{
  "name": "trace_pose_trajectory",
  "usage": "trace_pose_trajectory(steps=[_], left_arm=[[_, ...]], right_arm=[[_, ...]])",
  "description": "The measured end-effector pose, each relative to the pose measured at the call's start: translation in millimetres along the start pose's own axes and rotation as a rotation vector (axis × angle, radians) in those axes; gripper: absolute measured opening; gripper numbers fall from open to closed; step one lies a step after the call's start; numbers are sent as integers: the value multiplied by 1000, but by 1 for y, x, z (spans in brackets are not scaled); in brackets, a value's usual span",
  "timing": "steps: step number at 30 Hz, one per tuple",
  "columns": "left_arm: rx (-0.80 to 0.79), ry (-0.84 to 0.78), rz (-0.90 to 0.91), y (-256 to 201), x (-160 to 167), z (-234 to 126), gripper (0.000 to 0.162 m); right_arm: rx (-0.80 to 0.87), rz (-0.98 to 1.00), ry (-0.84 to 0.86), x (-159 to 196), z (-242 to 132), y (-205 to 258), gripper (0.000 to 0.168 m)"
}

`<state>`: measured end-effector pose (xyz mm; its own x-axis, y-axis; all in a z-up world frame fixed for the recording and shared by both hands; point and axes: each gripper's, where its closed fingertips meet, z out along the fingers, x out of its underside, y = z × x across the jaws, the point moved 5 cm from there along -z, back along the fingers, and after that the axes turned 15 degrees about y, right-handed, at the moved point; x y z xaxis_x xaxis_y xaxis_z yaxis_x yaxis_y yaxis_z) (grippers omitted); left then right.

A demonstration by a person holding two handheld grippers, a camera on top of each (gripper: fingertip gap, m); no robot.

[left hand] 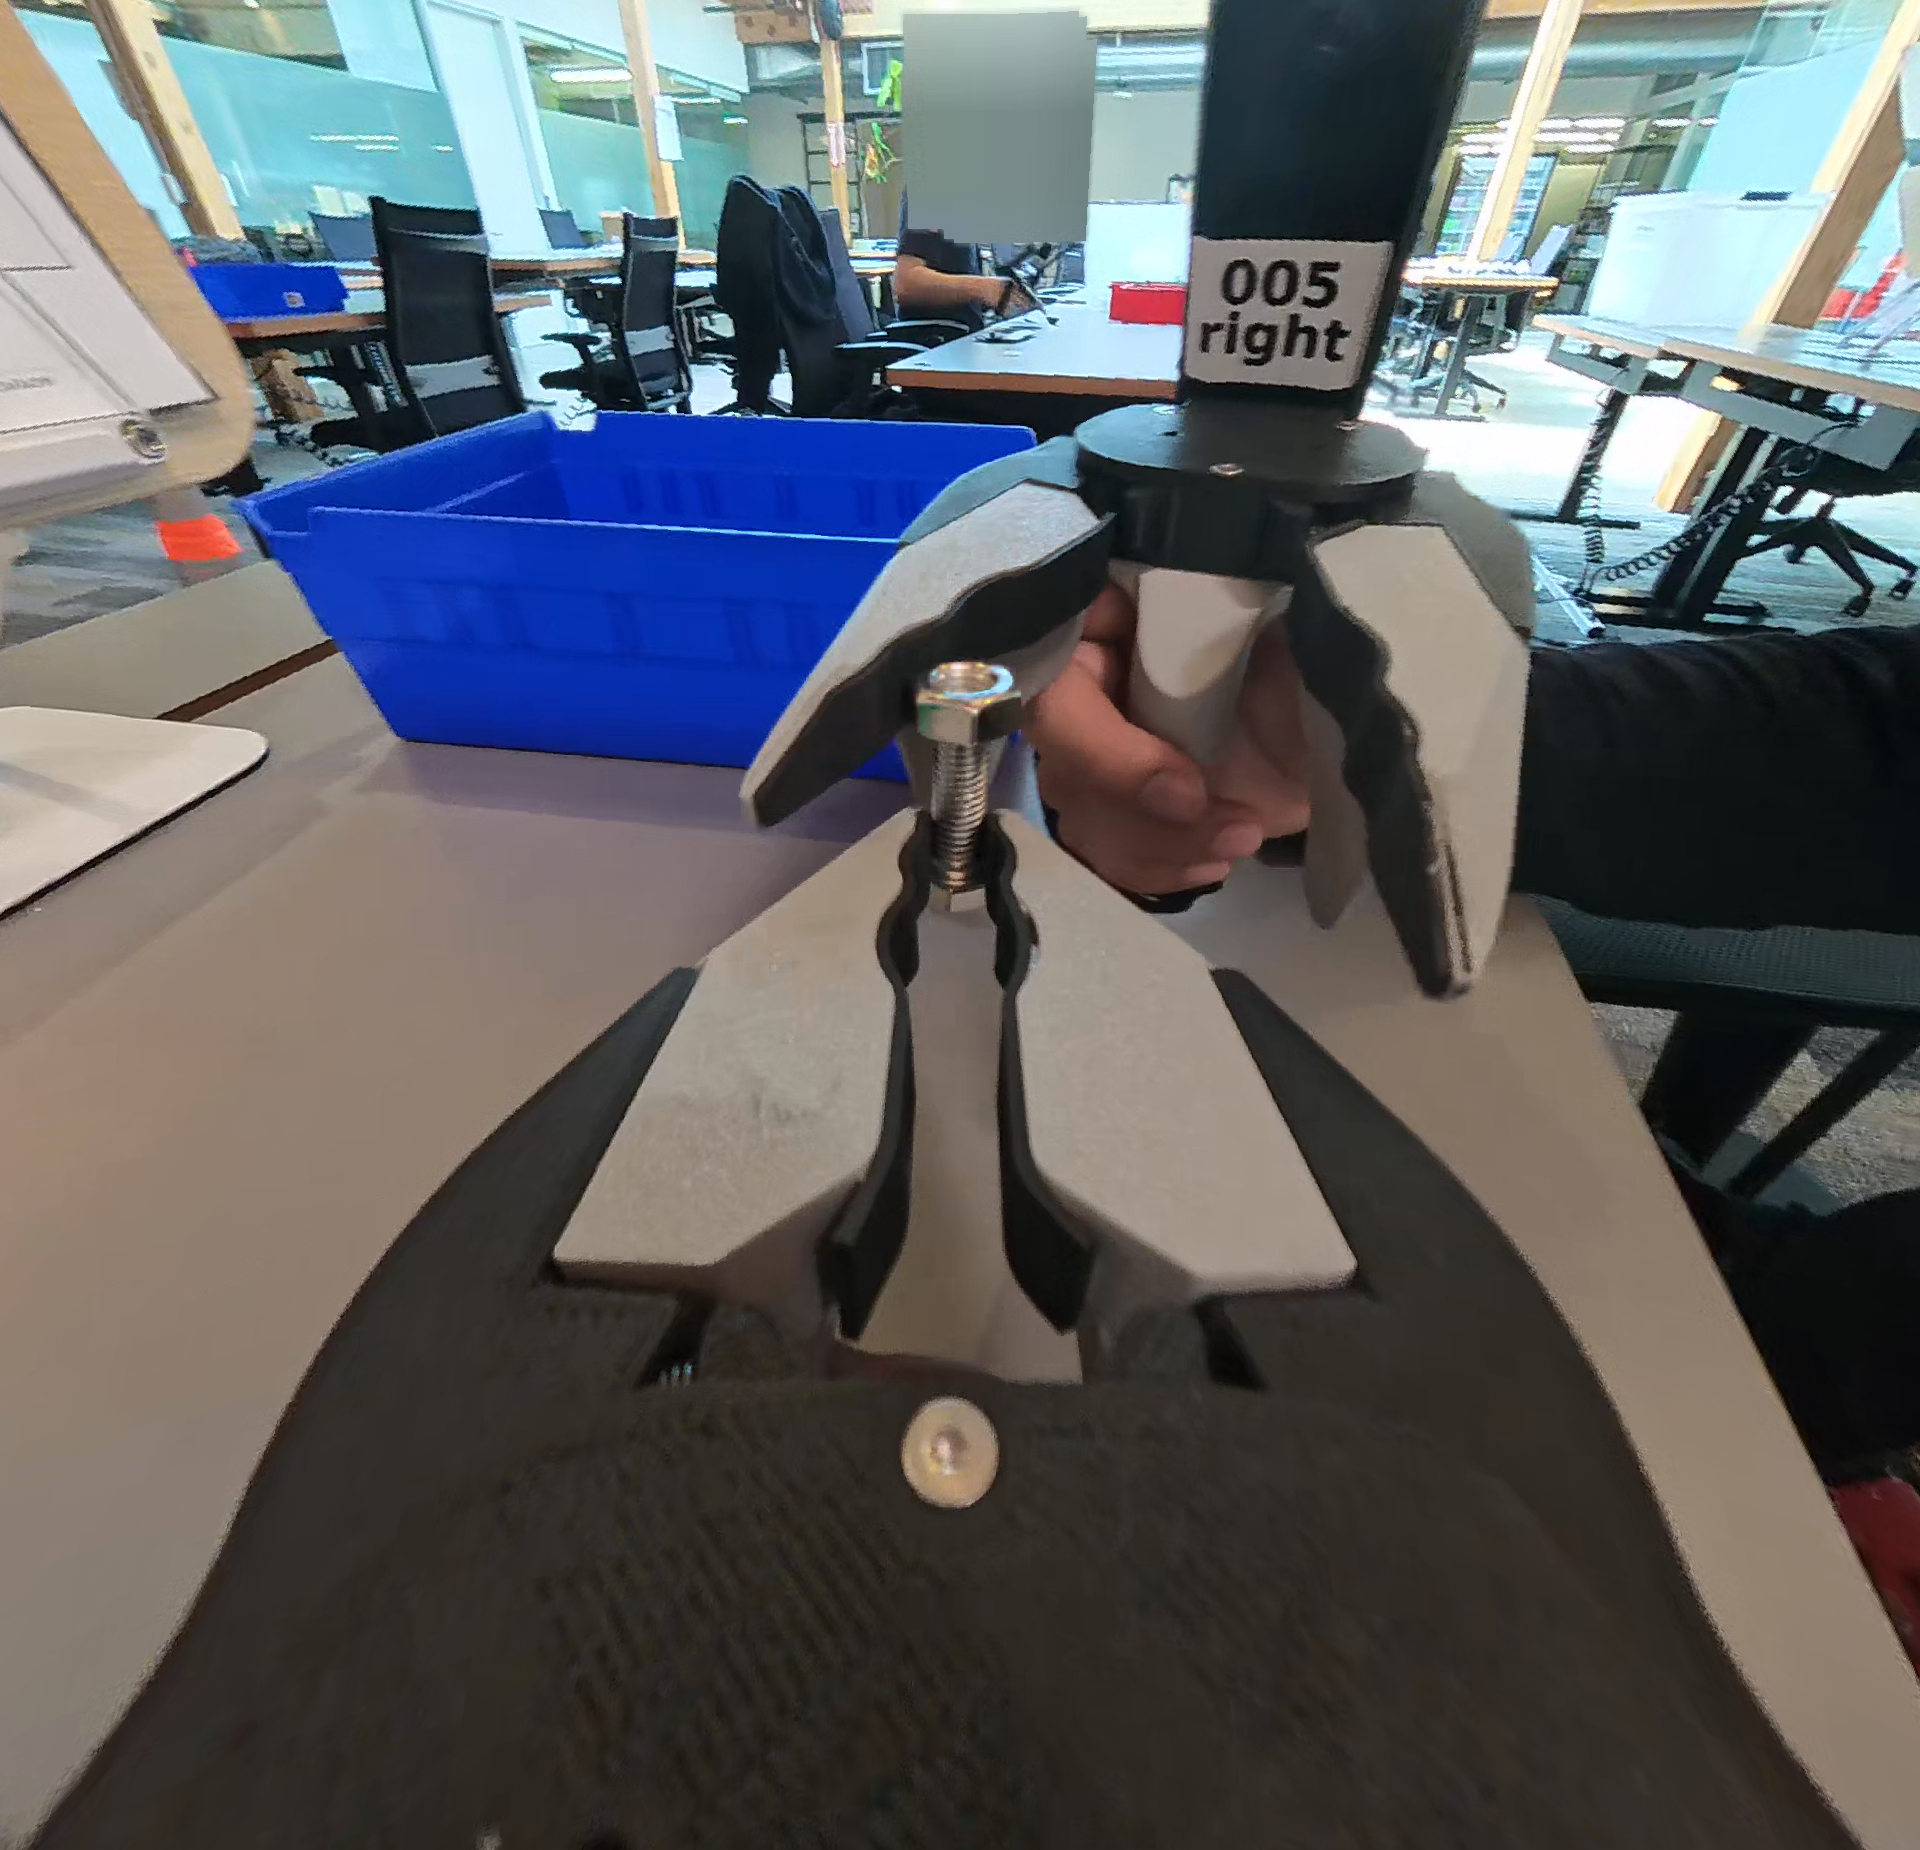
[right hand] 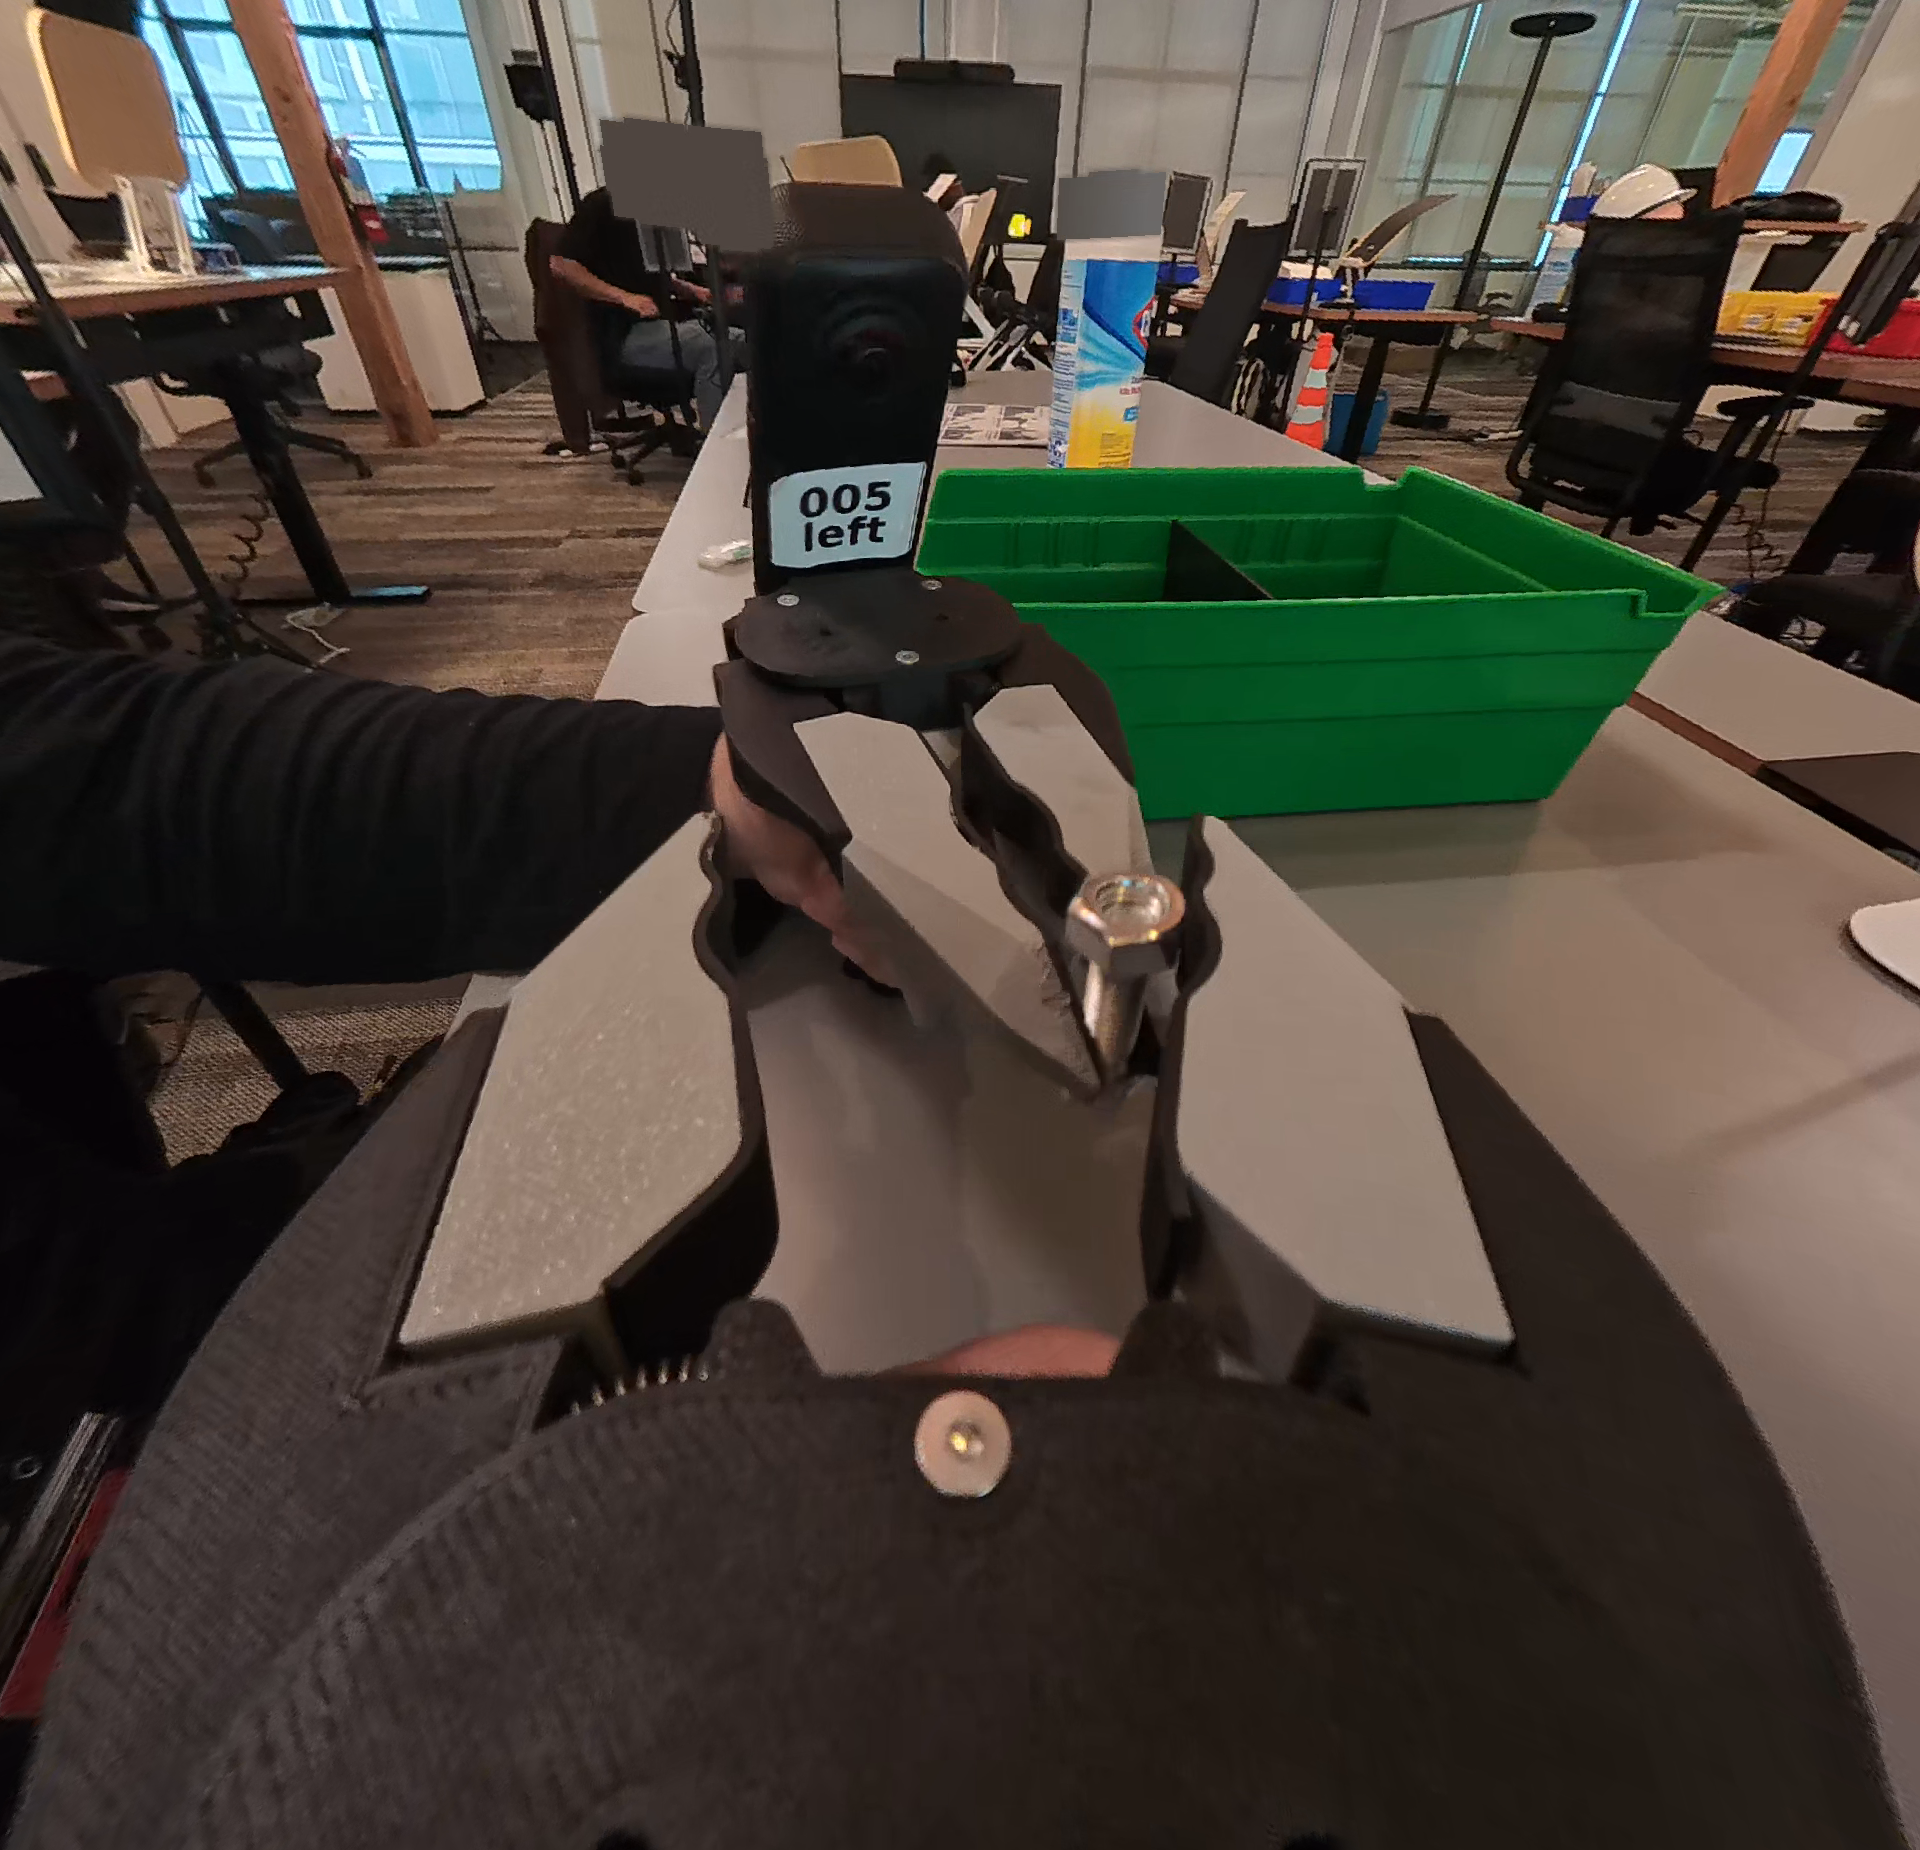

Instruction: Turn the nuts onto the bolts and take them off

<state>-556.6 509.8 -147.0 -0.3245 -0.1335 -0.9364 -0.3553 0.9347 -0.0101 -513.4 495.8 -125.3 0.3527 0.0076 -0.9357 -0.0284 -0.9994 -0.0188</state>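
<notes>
A silver bolt (left hand: pixel 954 824) stands upright, thread end up, with a silver hex nut (left hand: pixel 962 704) on its top. My left gripper (left hand: pixel 956 857) is shut on the bolt's lower shank, just above the grey table. My right gripper (left hand: pixel 1107 891) faces it from beyond, its jaws spread wide around the nut. In the right wrist view the right gripper (right hand: pixel 956 896) is open. The nut (right hand: pixel 1127 917) sits close against its right finger (right hand: pixel 1195 927), and the other finger is far from it. The left gripper (right hand: pixel 1103 1078) holds the bolt (right hand: pixel 1110 1011) there too.
A blue bin (left hand: pixel 623 574) stands on the grey table (left hand: pixel 312 1021) behind the bolt. A green divided bin (right hand: pixel 1299 699) stands on the table, with a wipes canister (right hand: pixel 1101 356) behind it. A white flat base (left hand: pixel 104 792) lies at the left. Office desks and chairs lie beyond. Tip to tip, the grippers are about 5 centimetres apart.
</notes>
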Motion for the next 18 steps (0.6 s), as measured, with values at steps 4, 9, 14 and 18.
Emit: trace_pose_trajectory(steps=[4,9,14,18], left_arm=[[-49,-19,-45,12,1,-7,7],[-60,-21,-65,15,2,-9,7],[-4,7,-9,0,0,1,6],[9,20,9,-5,0,4,7]], right_arm=[[13,32,-22,-1,-9,-6,83],[33,54,-57,-3,-16,-12,79],[31,66,-29,0,-8,-12,83],[18,32,-3,1,-1,-5,83]])
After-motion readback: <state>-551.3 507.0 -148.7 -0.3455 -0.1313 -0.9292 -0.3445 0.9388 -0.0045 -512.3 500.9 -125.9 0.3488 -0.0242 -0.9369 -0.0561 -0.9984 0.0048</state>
